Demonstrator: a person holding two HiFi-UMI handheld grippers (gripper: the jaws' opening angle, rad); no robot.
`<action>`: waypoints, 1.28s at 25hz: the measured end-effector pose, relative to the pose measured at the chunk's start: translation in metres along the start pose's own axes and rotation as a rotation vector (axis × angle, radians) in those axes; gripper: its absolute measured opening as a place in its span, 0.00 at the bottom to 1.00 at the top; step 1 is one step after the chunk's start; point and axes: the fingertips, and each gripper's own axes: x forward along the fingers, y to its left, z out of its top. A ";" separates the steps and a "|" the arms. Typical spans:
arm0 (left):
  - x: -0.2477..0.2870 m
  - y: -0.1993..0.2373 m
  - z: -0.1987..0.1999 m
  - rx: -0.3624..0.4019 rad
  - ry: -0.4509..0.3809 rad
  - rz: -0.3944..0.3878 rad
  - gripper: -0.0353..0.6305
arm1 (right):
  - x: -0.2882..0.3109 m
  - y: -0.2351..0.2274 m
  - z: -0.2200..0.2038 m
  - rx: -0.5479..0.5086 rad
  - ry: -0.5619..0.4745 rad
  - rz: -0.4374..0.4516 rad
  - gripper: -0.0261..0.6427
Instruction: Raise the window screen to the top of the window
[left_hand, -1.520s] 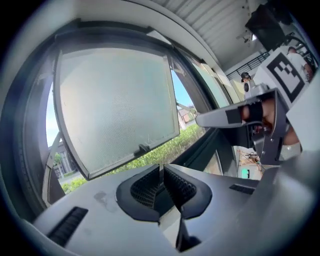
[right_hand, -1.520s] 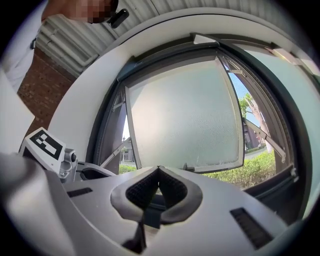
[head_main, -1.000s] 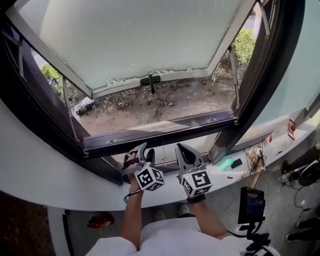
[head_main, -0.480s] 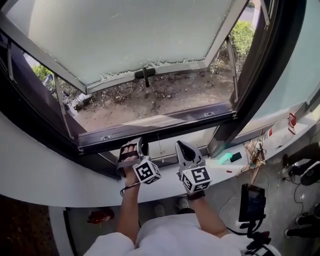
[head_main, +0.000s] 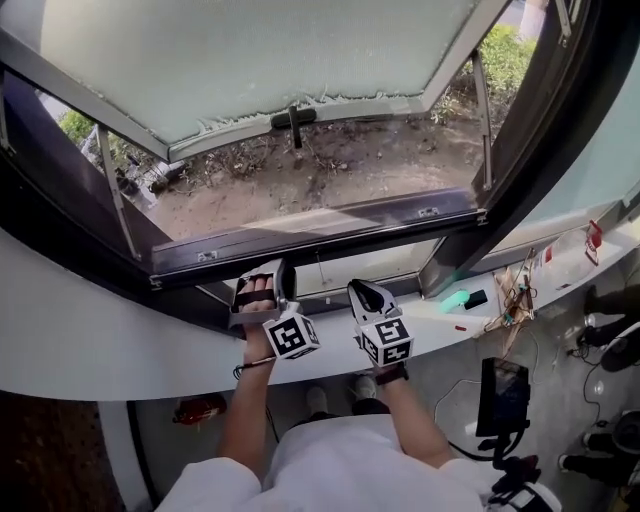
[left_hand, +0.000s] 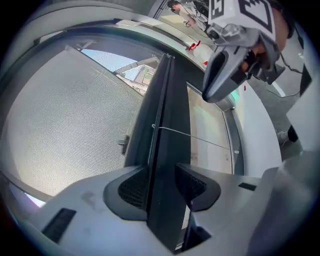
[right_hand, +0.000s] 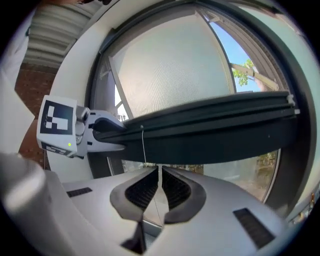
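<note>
- Two hand-held grippers work at the low end of the window, because that is where the window screen's dark bottom rail (head_main: 320, 240) sits. It is just above the white sill (head_main: 90, 350) and well short of the top of the frame.
- The left hand-held gripper (left_hand: 162, 186) is clamped on the rail, with a ribbed pad on each face. A pinch across the rail's thickness gives a firm hold for lifting it.
- The right hand-held gripper (right_hand: 160, 181) has its jaws drawn almost together, with only a thin slit between them. I see nothing held in that slit.
- It sits just under the rail with its tips aimed at the lower edge, though I cannot tell whether they touch. I read it as placed to push from beneath — a second support rather than a second grasp.
- A thin pull cord (right_hand: 143, 145) hangs from the rail between the two grippers. Neither holds it, and it seems to drop behind the right jaws.
- The mesh (left_hand: 70, 130) spreads above the rail across the opening. Beyond it, the frosted sash (head_main: 260, 60) tilts outward and its handle (head_main: 292, 125) is out of reach behind the screen.
- The lift looks barely begun. Holding the rail at two spots set apart along its length makes sense — a long rail raised from one point could tip and bind at its ends.
</note>
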 end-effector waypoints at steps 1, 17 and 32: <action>0.003 0.000 0.000 0.007 -0.001 0.005 0.28 | 0.007 -0.001 -0.010 0.001 0.027 0.013 0.05; 0.007 -0.001 0.000 -0.005 0.004 0.025 0.28 | 0.079 0.015 -0.170 -0.091 0.313 0.152 0.17; 0.008 -0.003 0.000 0.037 0.017 0.041 0.28 | 0.154 -0.006 -0.265 -0.138 0.476 0.132 0.17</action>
